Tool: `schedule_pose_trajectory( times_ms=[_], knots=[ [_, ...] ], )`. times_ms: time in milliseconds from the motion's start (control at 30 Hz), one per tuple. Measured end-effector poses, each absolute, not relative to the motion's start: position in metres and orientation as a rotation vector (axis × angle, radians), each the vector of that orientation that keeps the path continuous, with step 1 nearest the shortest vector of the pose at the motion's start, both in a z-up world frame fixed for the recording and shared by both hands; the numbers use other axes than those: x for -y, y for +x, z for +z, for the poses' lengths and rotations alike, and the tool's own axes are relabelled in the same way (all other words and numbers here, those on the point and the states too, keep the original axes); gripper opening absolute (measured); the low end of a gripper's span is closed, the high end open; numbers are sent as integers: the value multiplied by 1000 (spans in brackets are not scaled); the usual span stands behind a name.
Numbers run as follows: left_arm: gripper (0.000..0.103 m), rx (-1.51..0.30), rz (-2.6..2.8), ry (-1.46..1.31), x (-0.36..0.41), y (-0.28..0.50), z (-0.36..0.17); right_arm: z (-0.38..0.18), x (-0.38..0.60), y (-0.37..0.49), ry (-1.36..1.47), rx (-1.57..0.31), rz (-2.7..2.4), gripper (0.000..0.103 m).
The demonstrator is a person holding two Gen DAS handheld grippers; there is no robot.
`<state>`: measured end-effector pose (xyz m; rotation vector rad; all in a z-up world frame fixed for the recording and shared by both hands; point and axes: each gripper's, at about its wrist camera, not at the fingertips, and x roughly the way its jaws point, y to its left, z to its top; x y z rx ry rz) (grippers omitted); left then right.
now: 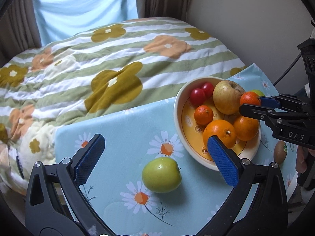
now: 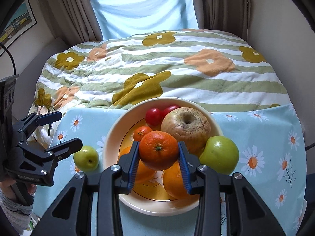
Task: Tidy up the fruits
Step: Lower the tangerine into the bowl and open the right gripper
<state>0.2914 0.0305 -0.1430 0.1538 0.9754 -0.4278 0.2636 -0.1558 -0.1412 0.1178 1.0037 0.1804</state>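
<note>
A worktop (image 1: 122,122) covered by a pale blue cloth printed with daisies stands against the near edge of a bed (image 2: 157,74), whose quilt is striped green and white with large ochre and peach flowers. Beyond the bed, brown curtains (image 2: 74,9) frame a window hung with a light blue sheet (image 2: 143,5). A framed picture (image 2: 17,23) hangs on the left wall.

A cream bowl (image 2: 112,135) with a yellow inside sits on the worktop. In it lie two red cherry tomatoes (image 1: 197,96), a wrinkled yellowish apple (image 2: 186,125), a small mandarin (image 1: 203,115) and two larger oranges (image 1: 219,132).

The right claw (image 2: 159,158) is clamped on a mandarin (image 2: 159,150), its blue pads pressing both sides, and holds it over the near part of the bowl above the oranges.

The left claw (image 1: 155,157) stands wide open with nothing between its pads. A green apple (image 1: 161,175) lies on the cloth in the gap between its fingers, just left of the bowl, touched by neither pad.

A second green apple (image 2: 219,154) rests against the bowl's right rim. A kiwi (image 1: 280,151) with a small sticker lies on the cloth to the right of the bowl in the left wrist view. A hand in a grey sleeve (image 2: 13,196) grips the left claw's handle.
</note>
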Motion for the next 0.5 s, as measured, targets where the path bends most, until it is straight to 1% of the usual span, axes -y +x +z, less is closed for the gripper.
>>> schedule_pose_trajectory(
  times_ms=[233, 300, 333, 367, 400, 433, 467, 500],
  knots=[
    [103, -987, -395, 125, -40, 286, -146, -149, 145, 275, 88, -1009, 216, 35],
    [103, -990, -388, 118, -42, 284, -147, -150, 143, 276, 84, -1006, 221, 39],
    [103, -991, -386, 114, -43, 284, -148, -150, 142, 275, 85, -996, 224, 49],
    [103, -994, -384, 109, -44, 283, -149, -149, 142, 274, 86, -986, 226, 65],
    [103, -996, -382, 106, -45, 283, -149, -149, 142, 273, 90, -978, 228, 75],
    [103, -997, -381, 105, -45, 282, -150, -149, 143, 272, 95, -973, 232, 91],
    [103, -998, -379, 104, -46, 281, -150, -148, 143, 270, 101, -967, 233, 97],
    [103, -998, -378, 104, -46, 279, -150, -148, 144, 268, 102, -960, 231, 97]
  ],
)
